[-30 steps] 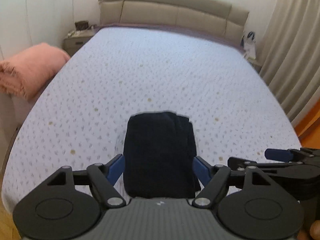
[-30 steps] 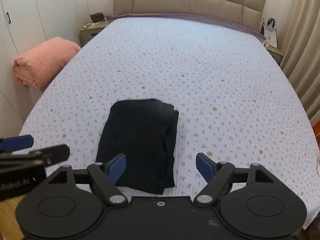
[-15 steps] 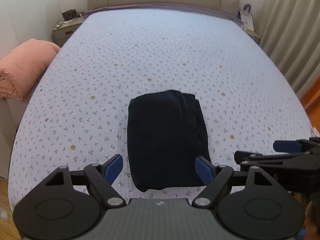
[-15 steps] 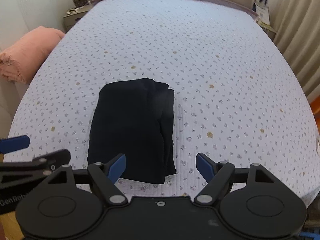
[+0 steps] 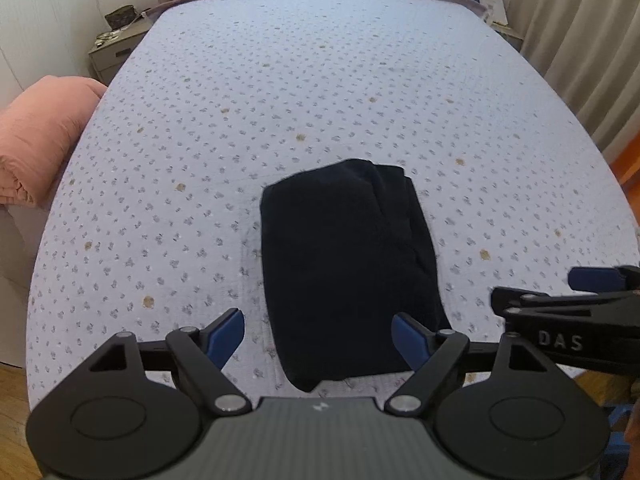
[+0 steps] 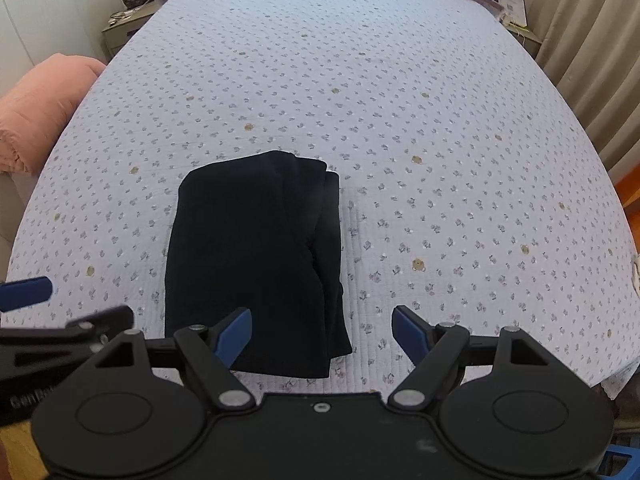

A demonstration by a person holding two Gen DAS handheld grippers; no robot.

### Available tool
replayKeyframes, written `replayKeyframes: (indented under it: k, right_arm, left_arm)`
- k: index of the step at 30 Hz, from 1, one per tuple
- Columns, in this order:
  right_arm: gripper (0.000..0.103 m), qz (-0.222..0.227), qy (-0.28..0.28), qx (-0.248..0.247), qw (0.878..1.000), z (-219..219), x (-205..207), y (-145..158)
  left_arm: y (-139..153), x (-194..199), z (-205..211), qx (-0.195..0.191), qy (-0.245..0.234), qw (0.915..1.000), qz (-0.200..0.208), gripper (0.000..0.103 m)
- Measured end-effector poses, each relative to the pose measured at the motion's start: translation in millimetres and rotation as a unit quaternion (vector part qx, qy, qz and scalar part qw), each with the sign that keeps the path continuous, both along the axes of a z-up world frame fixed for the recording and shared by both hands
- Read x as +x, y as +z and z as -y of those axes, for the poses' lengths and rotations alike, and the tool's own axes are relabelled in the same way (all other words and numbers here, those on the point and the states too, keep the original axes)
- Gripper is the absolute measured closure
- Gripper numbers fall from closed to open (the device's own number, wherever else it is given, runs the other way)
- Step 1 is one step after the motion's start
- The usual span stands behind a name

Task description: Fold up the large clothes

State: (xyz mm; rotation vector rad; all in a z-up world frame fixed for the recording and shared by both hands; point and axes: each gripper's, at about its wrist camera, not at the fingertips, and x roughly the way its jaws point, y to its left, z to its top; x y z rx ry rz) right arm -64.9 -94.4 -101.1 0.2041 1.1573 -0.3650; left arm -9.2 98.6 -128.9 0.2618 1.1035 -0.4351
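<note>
A dark navy garment (image 5: 344,260), folded into a compact rectangle, lies flat on the bed (image 5: 320,100) near its front edge. My left gripper (image 5: 318,320) hovers over the garment's near end, open, its blue pads either side of the cloth and not touching it. My right gripper (image 6: 322,315) is open over the garment's near right corner, with only the left pad above the cloth. Each gripper shows in the other's view: the right gripper (image 5: 556,288) at the right edge, the left gripper (image 6: 64,306) at the left edge.
The bed carries a pale floral quilt. A rolled pink blanket (image 5: 36,136) sits off its left side, with a nightstand (image 5: 116,48) and white wardrobe behind. Curtains (image 5: 580,40) hang on the right. Wooden floor shows below the bed's front edge.
Both views have tipped downward, so the headboard has left the picture. Both grippers have shifted over the garment's near end. The left jaws stand slightly wider. The garment has not moved.
</note>
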Motion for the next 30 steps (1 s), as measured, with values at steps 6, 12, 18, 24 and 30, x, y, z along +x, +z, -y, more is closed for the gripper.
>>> replayKeyframes:
  k: [6, 12, 18, 24, 30]
  right_arm:
    - [0.011, -0.006, -0.009, -0.001, 1.0, 9.8, 6.6, -3.7]
    - [0.011, -0.009, -0.013, -0.007, 1.0, 15.3, 13.6, -4.1]
    - [0.011, -0.011, -0.013, -0.009, 1.0, 18.2, 19.4, -4.6]
    - [0.011, -0.014, -0.014, -0.006, 1.0, 17.8, 22.4, -6.5]
    - [0.011, -0.012, -0.011, -0.006, 1.0, 14.3, 24.9, -6.6]
  left_arm:
    - [1.0, 19.8, -3.5, 0.006, 0.018, 0.9998, 0.005, 0.02]
    - [0.1, 32.6, -3.6, 0.019, 0.028, 0.9994, 0.01, 0.02]
    - [-3.4, 40.4, -1.0, 0.025, 0.031, 0.9992, 0.006, 0.02]
    - [-5.4, 43.4, -0.7, 0.024, 0.027, 0.9993, 0.003, 0.02]
    - [-5.9, 45.1, -0.1, 0.026, 0.025, 0.9994, 0.003, 0.02]
